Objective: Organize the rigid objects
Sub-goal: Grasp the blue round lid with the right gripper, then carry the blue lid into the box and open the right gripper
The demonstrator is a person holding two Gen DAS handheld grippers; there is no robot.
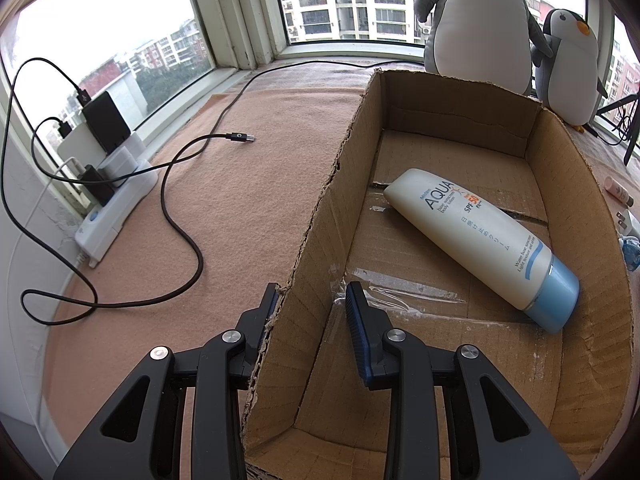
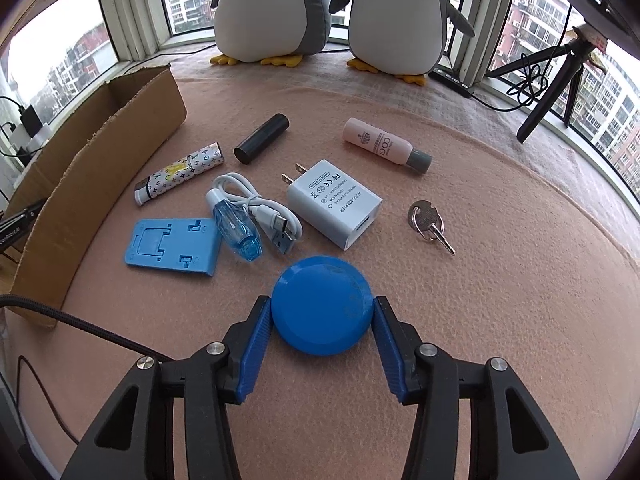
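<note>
Home bay window: plush penguins (image 2: 276, 4), apartment blocks outside.

The cardboard box (image 1: 460, 208) is set on the felt mat (image 2: 500, 280), and the lotion tube (image 1: 480, 240) is laid inside it on the floor, toward the right wall. The box's left wall is straddled by the left gripper (image 1: 312, 300). To the right of the box, the lighter (image 2: 180, 172), phone stand (image 2: 172, 246) and coiled cable (image 2: 256, 208) are spread out; the adapter (image 2: 334, 204) is placed right of the cable, with the key (image 2: 430, 224) further right. The round disc (image 2: 322, 306) is found nearest, between the fingers of the right gripper (image 2: 322, 316).
</note>
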